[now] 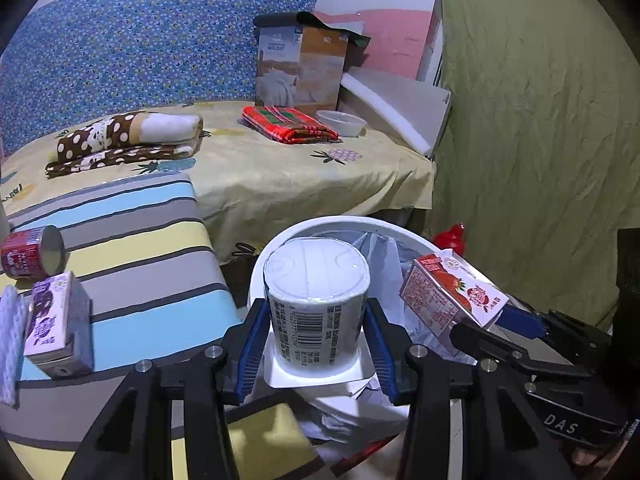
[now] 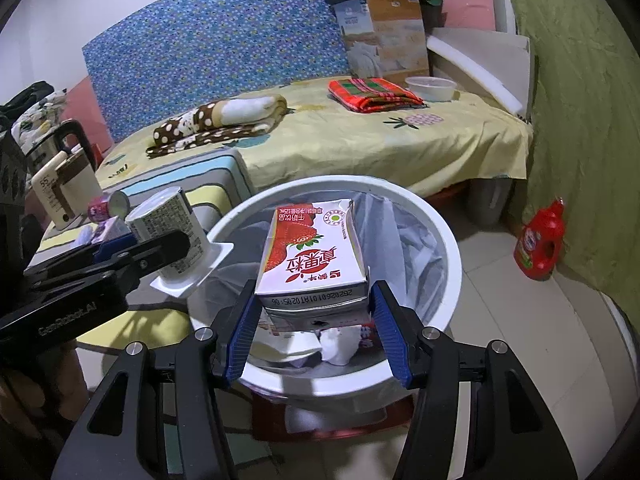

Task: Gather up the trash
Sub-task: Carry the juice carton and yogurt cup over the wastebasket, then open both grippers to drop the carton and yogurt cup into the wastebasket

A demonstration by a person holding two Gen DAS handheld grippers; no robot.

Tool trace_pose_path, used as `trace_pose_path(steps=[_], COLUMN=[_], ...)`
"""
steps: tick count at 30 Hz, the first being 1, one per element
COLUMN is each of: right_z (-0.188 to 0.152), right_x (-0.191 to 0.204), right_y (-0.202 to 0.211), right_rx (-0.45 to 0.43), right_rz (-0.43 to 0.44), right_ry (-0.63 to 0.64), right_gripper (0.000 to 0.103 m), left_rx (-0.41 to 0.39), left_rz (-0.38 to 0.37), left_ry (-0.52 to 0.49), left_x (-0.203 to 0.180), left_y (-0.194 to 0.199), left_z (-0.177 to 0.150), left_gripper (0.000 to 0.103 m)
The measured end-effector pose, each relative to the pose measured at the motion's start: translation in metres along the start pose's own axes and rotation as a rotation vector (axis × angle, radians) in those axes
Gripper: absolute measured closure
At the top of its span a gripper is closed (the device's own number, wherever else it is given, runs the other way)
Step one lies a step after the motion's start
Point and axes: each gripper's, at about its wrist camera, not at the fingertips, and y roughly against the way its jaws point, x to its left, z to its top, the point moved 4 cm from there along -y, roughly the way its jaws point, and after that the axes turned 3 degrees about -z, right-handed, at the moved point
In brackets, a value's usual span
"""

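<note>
The left tongs (image 1: pixel 316 344) gripped a white plastic yoghurt cup with a barcode label (image 1: pixel 316 300), held bottom-up over the near left rim of the round white waste bin lined with a pale bag (image 1: pixel 420 240). The right tongs (image 2: pixel 316 332) clasped a pink-and-white strawberry milk carton (image 2: pixel 314 256) above the bin's opening (image 2: pixel 448 240), with crumpled white wrappers (image 2: pixel 336 346) lying inside below it. In the left view the carton (image 1: pixel 452 296) hung just right of the cup.

To the left, on the striped bench in blue, yellow and grey (image 1: pixel 140 264), a purple-and-white drink carton (image 1: pixel 56 328) lay near, touching a red tin can on its side (image 1: pixel 32 254) just beyond it.

Farther off, on the bed with a yellow sheet (image 1: pixel 280 176), sat a brown polka-dot folded blanket (image 1: pixel 128 136), a red checked folded cloth (image 1: pixel 288 124) and a clear plastic bowl (image 1: pixel 342 122). A red detergent bottle (image 2: pixel 540 240) stood on the floor at right.
</note>
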Motion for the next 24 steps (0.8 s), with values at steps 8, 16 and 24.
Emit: trace_pose_path(steps=[8, 16, 24], right_z=[-0.002, -0.004, 0.0], right_x=[-0.005, -0.011, -0.018], right_y=[-0.008, -0.011, -0.003], right_rx=[0.024, 0.035, 0.002], right_rz=[-0.022, -0.039, -0.049], right_ry=[0.01, 0.019, -0.021], right_gripper=[0.045, 0.045, 0.045], left_rx=[0.025, 0.033, 0.027], left_rz=[-0.03, -0.043, -0.041], left_ry=[-0.004, 0.001, -0.004], left_x=[-0.004, -0.002, -0.002], left_y=[-0.016, -0.019, -0.016], left_z=[-0.001, -0.002, -0.002], left_gripper=[0.055, 0.051, 0.049])
